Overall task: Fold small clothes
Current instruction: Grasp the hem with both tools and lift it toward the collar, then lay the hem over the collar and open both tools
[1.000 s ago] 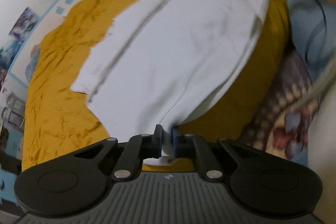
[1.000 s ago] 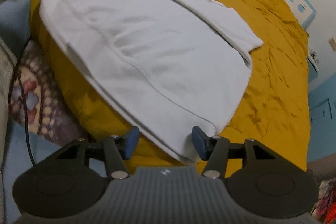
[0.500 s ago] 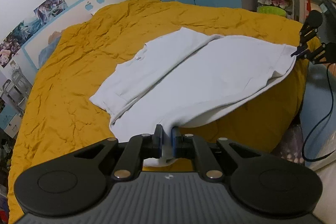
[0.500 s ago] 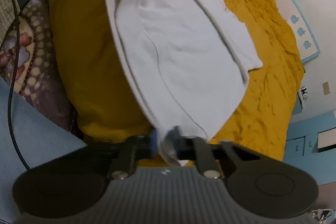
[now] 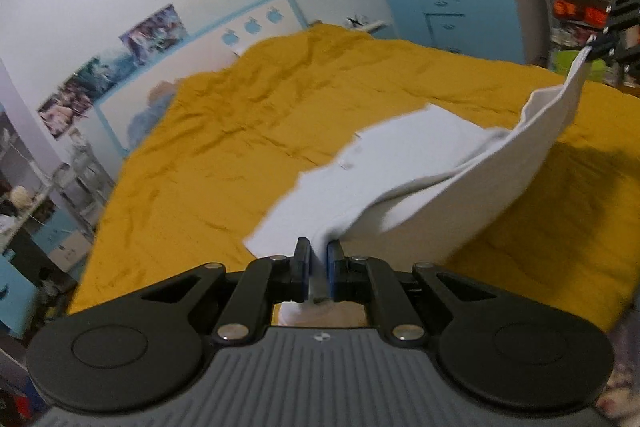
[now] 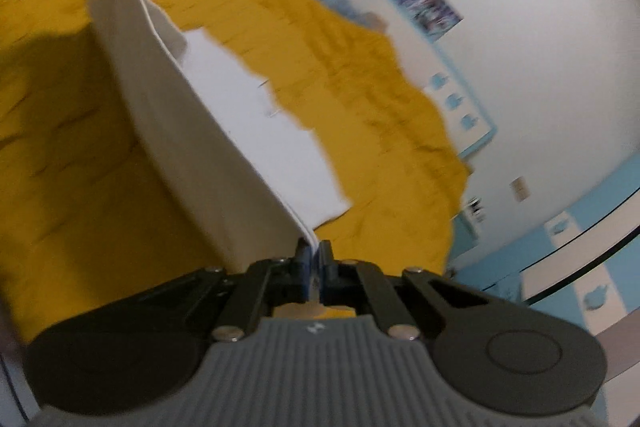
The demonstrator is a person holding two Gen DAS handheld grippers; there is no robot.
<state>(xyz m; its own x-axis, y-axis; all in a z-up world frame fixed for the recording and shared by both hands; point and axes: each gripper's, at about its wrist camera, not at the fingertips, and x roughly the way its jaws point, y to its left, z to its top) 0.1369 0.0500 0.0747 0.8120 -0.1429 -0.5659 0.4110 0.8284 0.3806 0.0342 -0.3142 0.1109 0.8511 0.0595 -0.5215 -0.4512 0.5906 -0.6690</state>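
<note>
Now both tools (image 5: 319,263) (image 6: 315,259) on garment (image 5: 400,163)

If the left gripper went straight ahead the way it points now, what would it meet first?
The left gripper is shut on the white garment's edge, so it would push into that cloth first. Beyond lies the yellow bedspread; depth is hard to judge.

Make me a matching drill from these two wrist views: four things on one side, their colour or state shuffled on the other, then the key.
1. white garment
2. bedspread
3. left gripper
4. cupboard

A. mustard yellow, wrinkled
B. blue and white
C. near edge lifted, far part lying flat
D. shut on cloth

Pairs: 1-C, 2-A, 3-D, 4-B
</note>
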